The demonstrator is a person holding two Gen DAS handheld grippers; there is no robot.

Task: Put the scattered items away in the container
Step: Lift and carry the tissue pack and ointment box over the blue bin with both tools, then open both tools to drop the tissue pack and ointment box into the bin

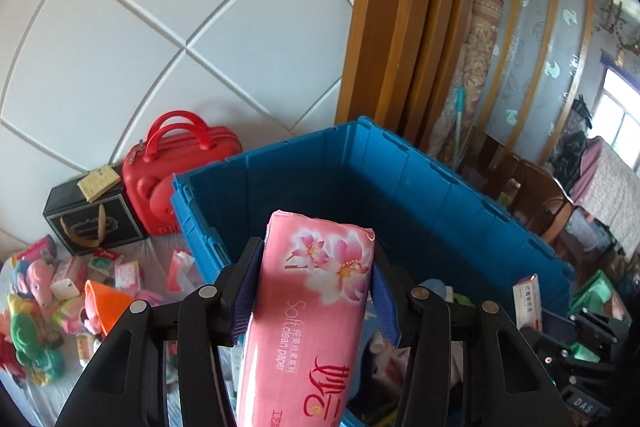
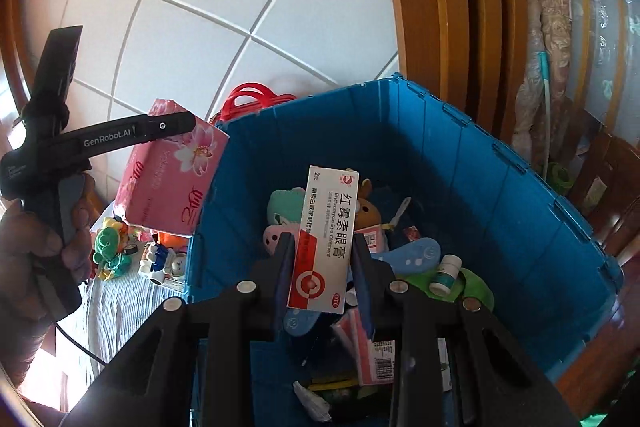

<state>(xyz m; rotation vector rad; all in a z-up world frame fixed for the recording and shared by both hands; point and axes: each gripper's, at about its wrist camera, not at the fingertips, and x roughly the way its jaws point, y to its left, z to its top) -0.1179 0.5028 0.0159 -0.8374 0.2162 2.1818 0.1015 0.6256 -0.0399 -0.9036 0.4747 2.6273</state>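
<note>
My left gripper [image 1: 316, 275] is shut on a pink tissue pack [image 1: 312, 315] and holds it above the near left rim of the blue crate [image 1: 400, 179]. The same pack [image 2: 172, 179] shows in the right wrist view, left of the crate [image 2: 500, 195]. My right gripper [image 2: 322, 247] is shut on a white and red ointment box [image 2: 326, 239] and holds it over the crate's inside. The box [image 1: 528, 301] also shows at the right in the left wrist view. Toys, slippers, a small bottle [image 2: 444, 273] and packets lie in the crate.
Scattered toys [image 1: 36, 315], tissue packs and an orange funnel [image 1: 106, 307] lie on the striped cloth left of the crate. A red case [image 1: 176, 175] and a black gift box [image 1: 92, 219] stand against the tiled wall. Wooden door frame and chairs are at the right.
</note>
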